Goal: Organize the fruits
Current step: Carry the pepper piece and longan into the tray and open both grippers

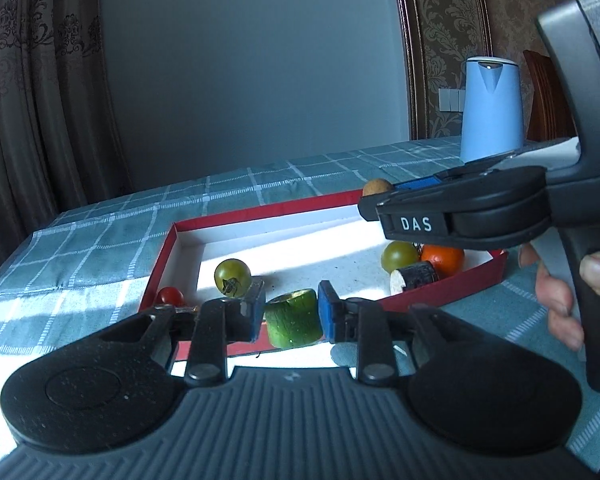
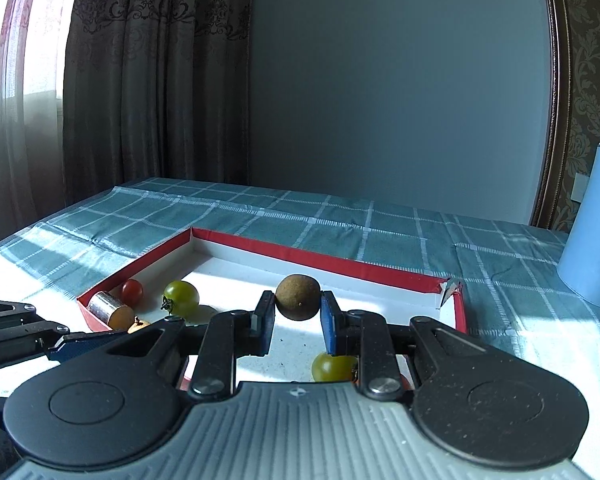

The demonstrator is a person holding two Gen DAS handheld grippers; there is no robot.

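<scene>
Here the brown fruit [image 2: 298, 297] sits clamped between the right gripper [image 2: 296, 320] pads.

Both cameras ride low behind their own claws and look forward and slightly down across the desk [image 1: 100, 232] toward the red-walled box [image 1: 168, 256], close to it. The left wrist view sits at the box's near left corner, facing its length, with the right claw [image 1: 374, 196] crossing in from the right. The right wrist view sits over the box's [image 2: 300, 256] near edge, facing its far wall. Both share the box interior, the checked cloth [image 2: 380, 232], the blue kettle [image 1: 490, 112] beyond the box, and the curtain [image 2: 148, 80].
</scene>
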